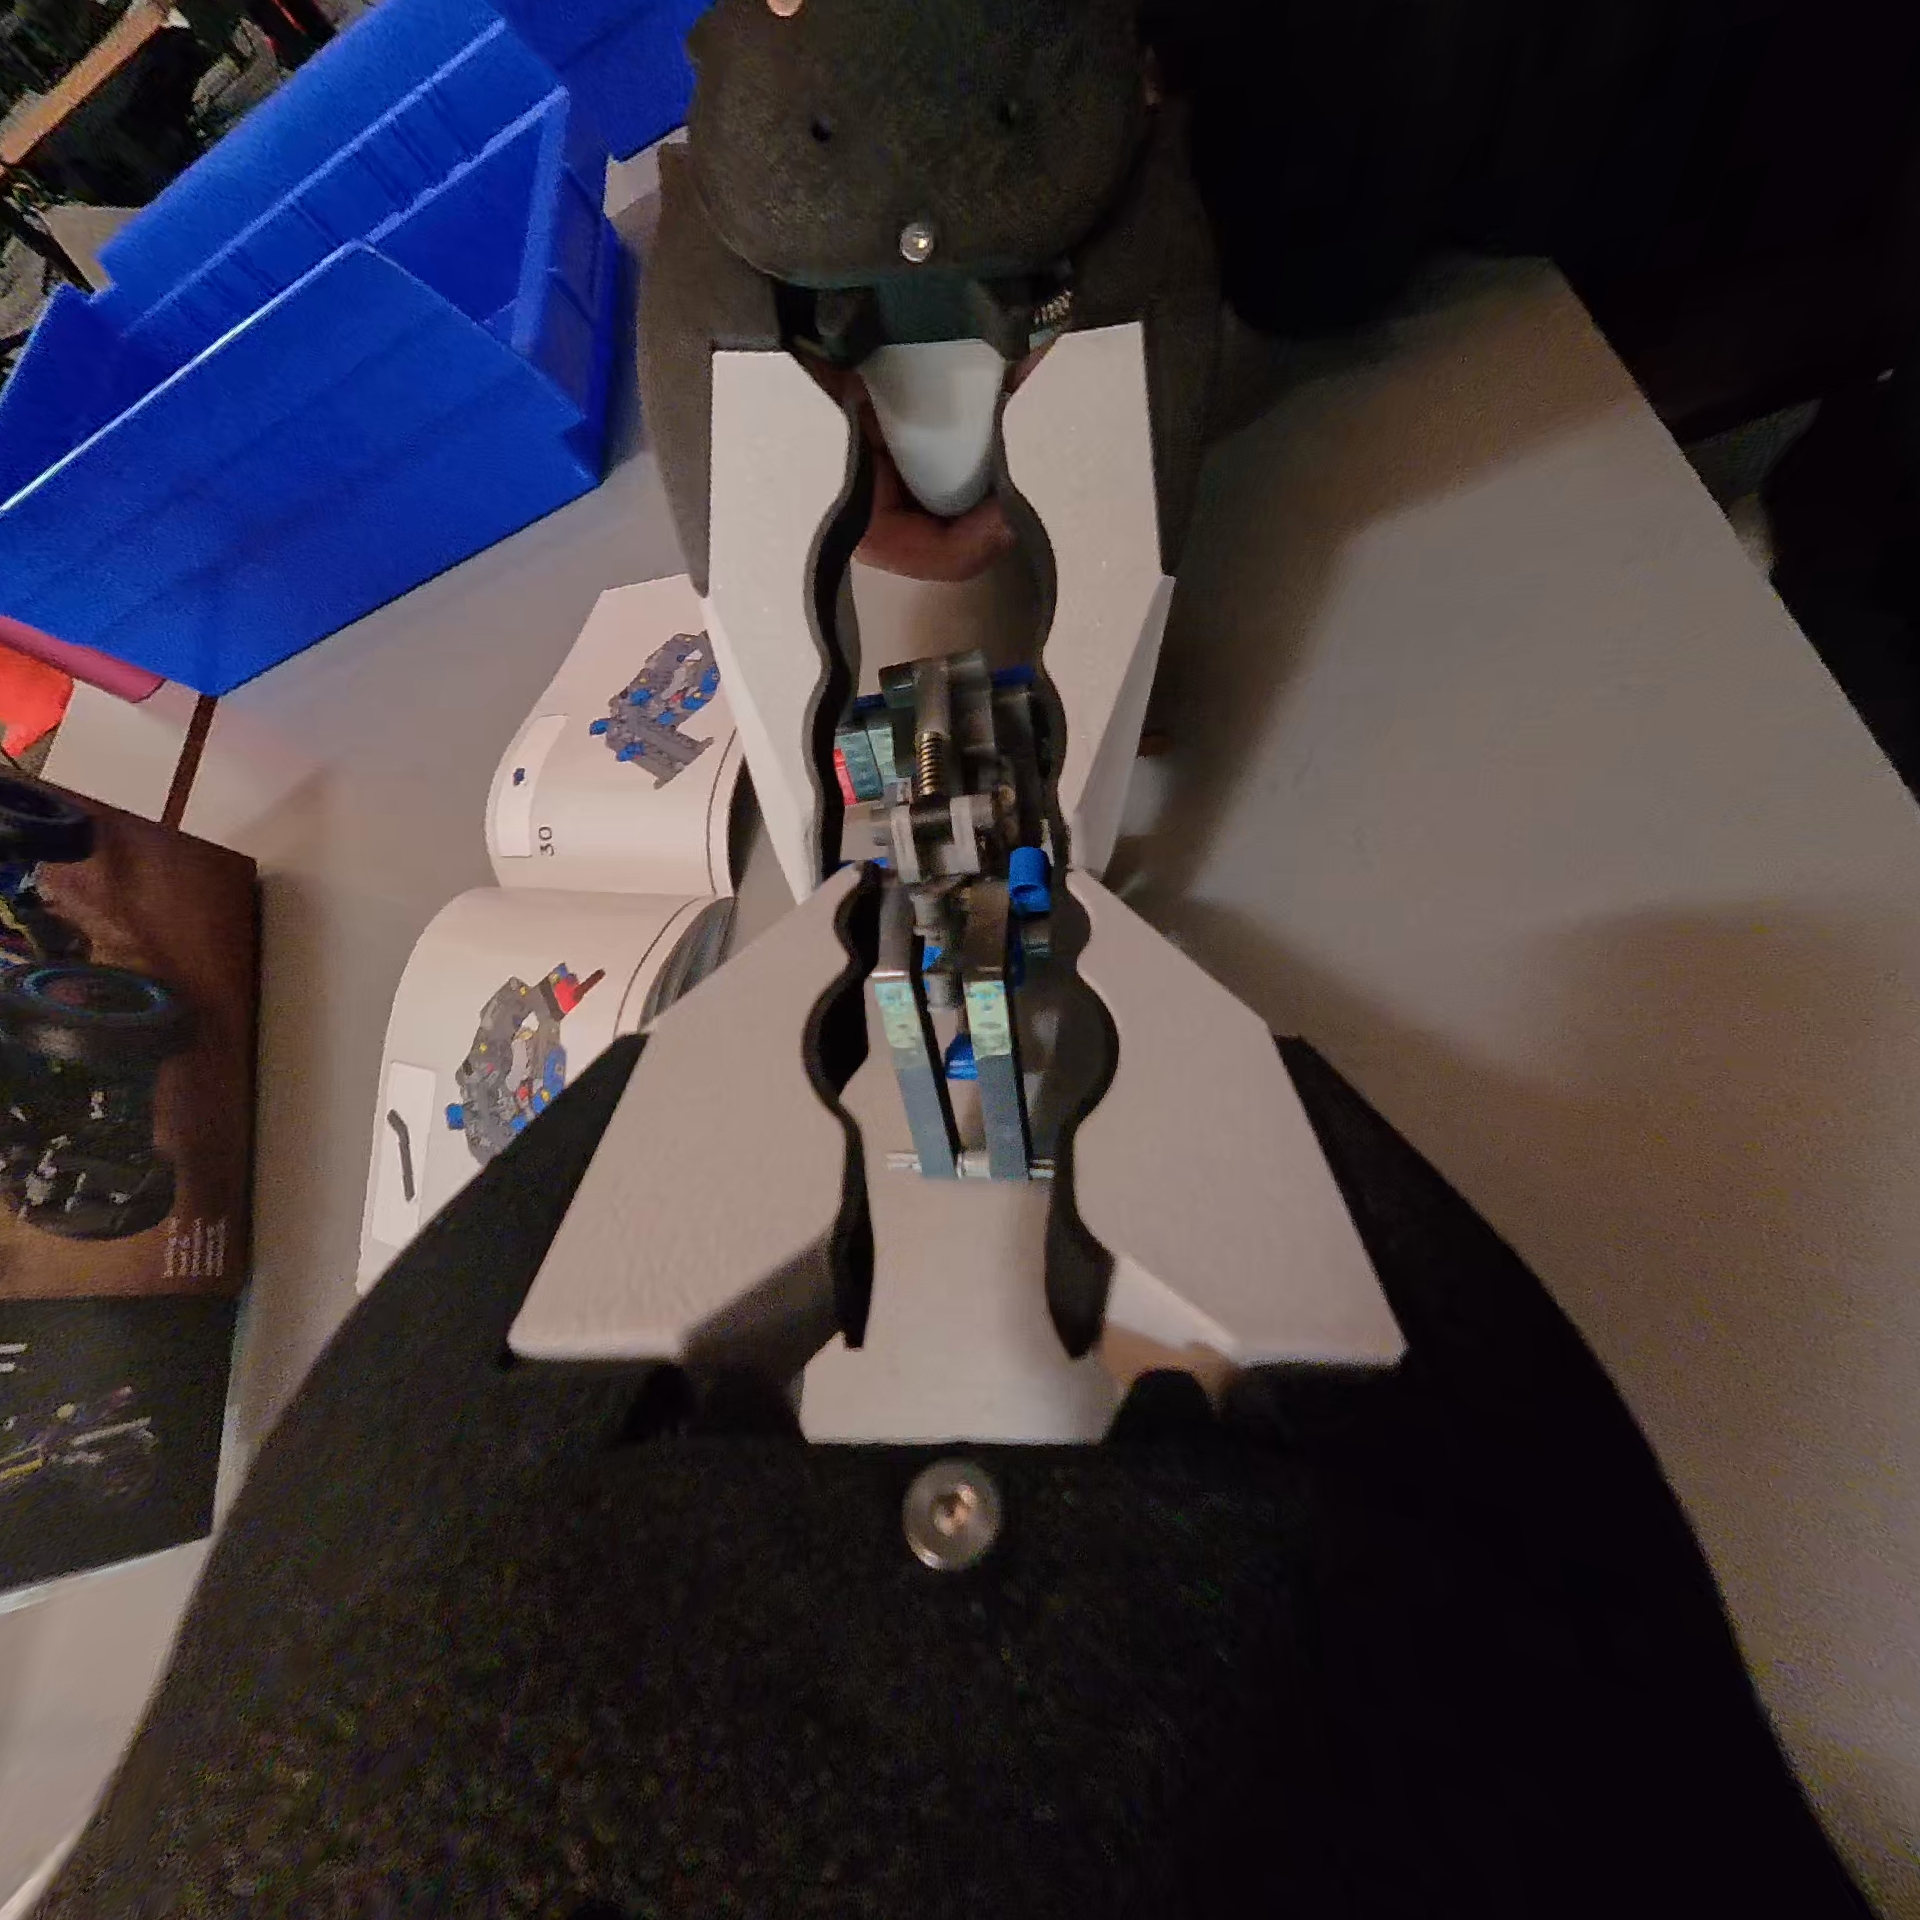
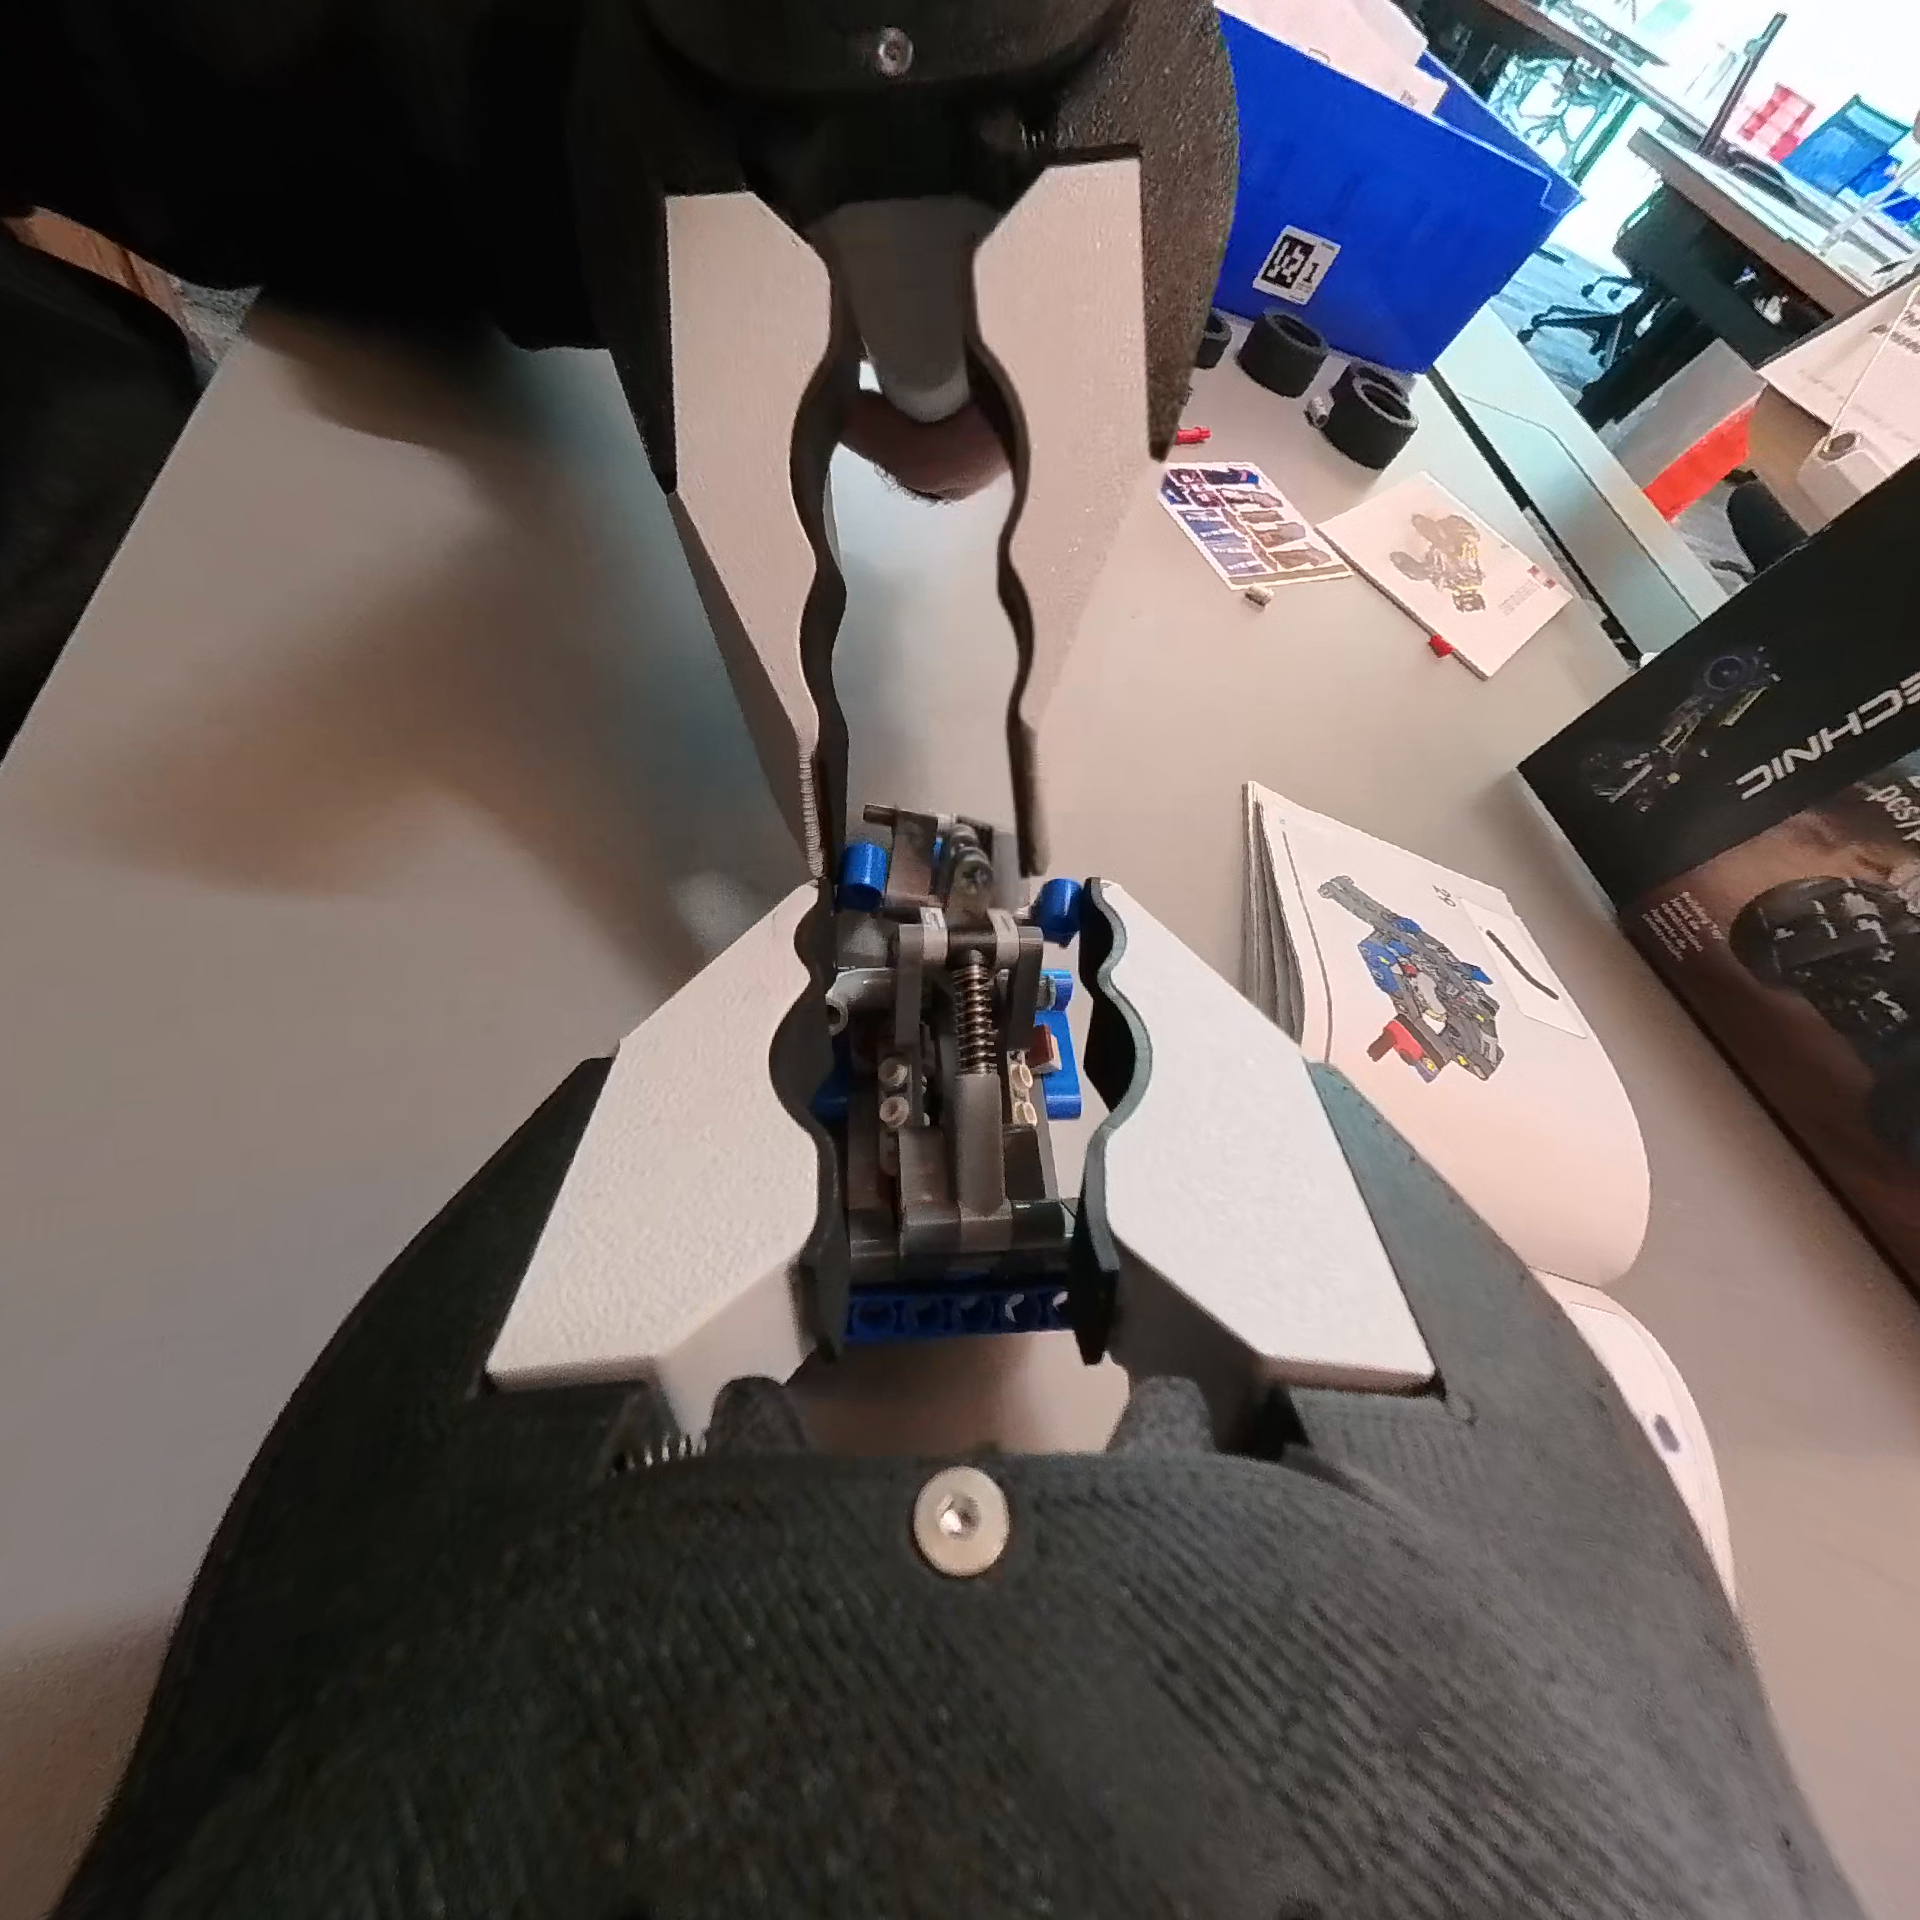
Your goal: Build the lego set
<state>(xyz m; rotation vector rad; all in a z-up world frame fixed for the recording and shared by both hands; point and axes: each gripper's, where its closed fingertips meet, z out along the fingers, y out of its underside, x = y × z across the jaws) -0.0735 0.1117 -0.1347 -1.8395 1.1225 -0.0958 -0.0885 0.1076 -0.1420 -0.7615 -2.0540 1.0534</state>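
Fingers: right gripper has its white fingers clenched on the sides of a grey-and-blue brick model; the left gripper faces it head-on, its fingers parted around the model's far end. Whether the left pads press on the model, I cannot tell.
Model place: brick model sits lengthwise between the two grippers, above the counter, with both sets of fingertips almost meeting at its middle.
Around the model: an open instruction booklet lies just beside it on the right gripper's right; a dark product box stands beyond the booklet. Farther off from the model lie a sticker sheet, a thin leaflet, several black tyres and a blue bin.
In the way: each gripper blocks the other's straight path along the model.
Model look: dark grey beams, blue pins and a blue base beam, a coiled metal spring along its centre, small tan and red pieces.
Surface and room: pale grey counter; desks and chairs show in the bright background.
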